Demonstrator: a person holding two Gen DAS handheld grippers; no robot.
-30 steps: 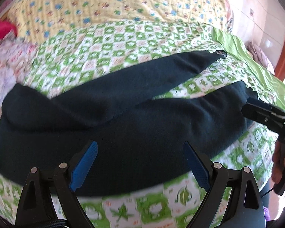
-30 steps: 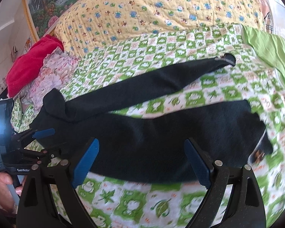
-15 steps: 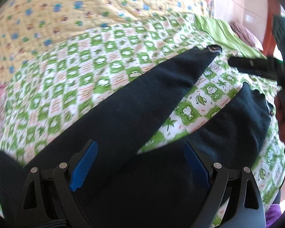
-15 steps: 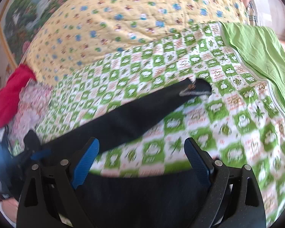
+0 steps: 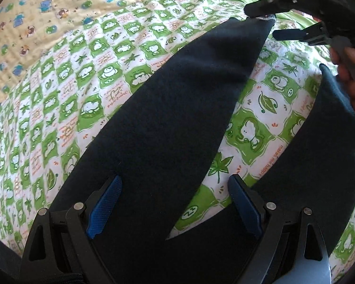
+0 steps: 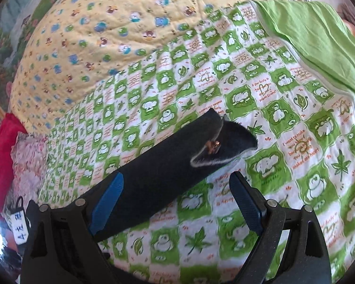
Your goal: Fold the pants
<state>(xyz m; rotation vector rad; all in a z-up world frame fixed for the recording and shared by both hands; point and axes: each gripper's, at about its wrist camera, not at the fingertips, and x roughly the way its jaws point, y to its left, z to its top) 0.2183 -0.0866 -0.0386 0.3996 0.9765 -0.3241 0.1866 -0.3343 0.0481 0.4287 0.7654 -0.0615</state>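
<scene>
The green-and-white checked quilt (image 6: 260,108) covers the bed and carries everything under inspection. Beyond it, on the far side, lies a yellow quilt with small animal prints (image 6: 120,23); a plain green sheet (image 6: 319,35) lies at the far right, and a red cloth (image 6: 0,161) sits at the left edge.

The dark pants (image 5: 168,123) lie flat on the checked quilt, legs spread apart with a wedge of quilt showing between them. One leg runs diagonally to the far right; the other occupies the near right.

The cuff (image 6: 224,146) of the far leg is partly turned open, showing a pale edge and a small orange mark.

My left gripper (image 5: 175,203) hovers over the crotch area, fingers wide apart, nothing clamped. My right gripper (image 6: 177,201) is at the far leg near its cuff; its jaws are closing, the leg lies partly between them, and the pads are not pressing on the fabric. My right hand (image 5: 352,75) shows at the right edge of the left view.
</scene>
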